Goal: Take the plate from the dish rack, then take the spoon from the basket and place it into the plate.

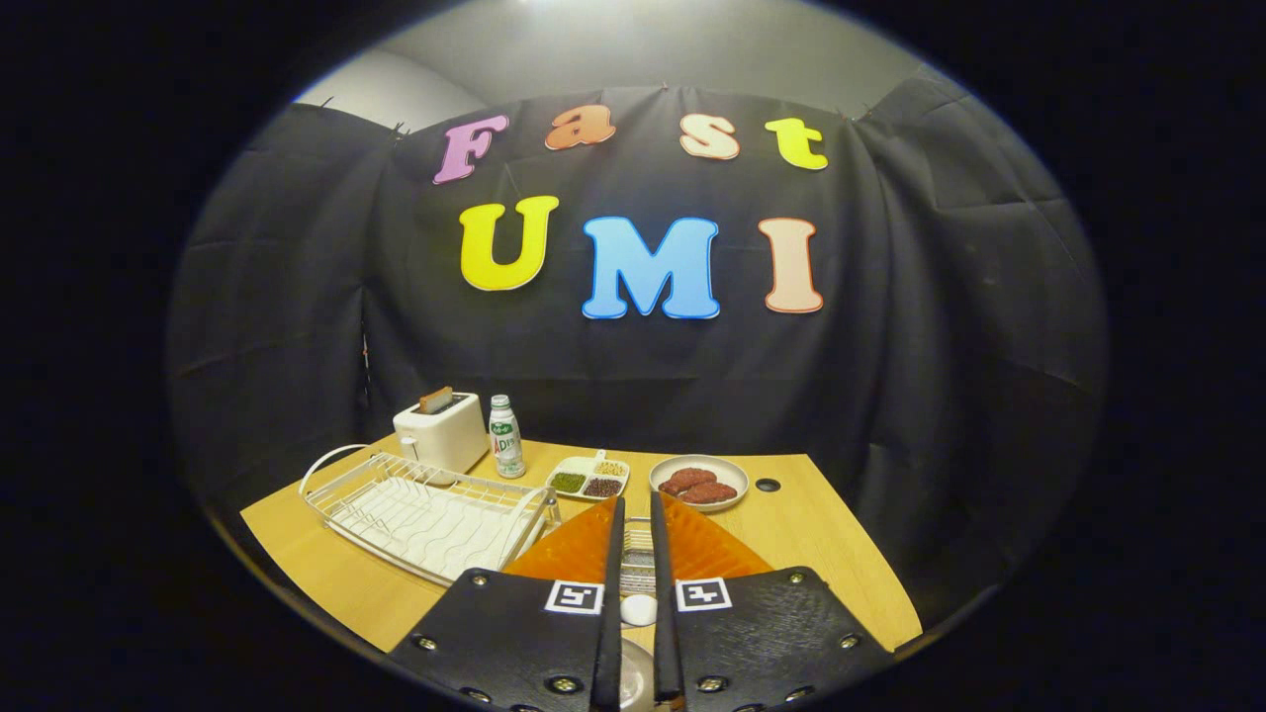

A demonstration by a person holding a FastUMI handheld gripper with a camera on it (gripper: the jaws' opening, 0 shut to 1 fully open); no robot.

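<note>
My gripper [636,504] hovers above the wooden table [821,554], its two black fingers almost together with a narrow slot between them. In that slot sits the spoon [638,610]: a pale rounded end, with a metallic part lower down by the finger bases. Both fingers press on it. The orange plate [712,549] lies flat on the table under and just ahead of the fingertips, spreading to either side of them. A bit of wire mesh, the basket [638,554], shows through the slot. The white wire dish rack [425,519] stands left of the fingers with nothing in it.
Beyond the rack are a white toaster [442,430] and a small bottle [505,435]. A divided snack dish [589,479] and a white bowl [699,481] of reddish-brown food sit beyond the fingertips. A dark hole [768,485] marks the tabletop on the right.
</note>
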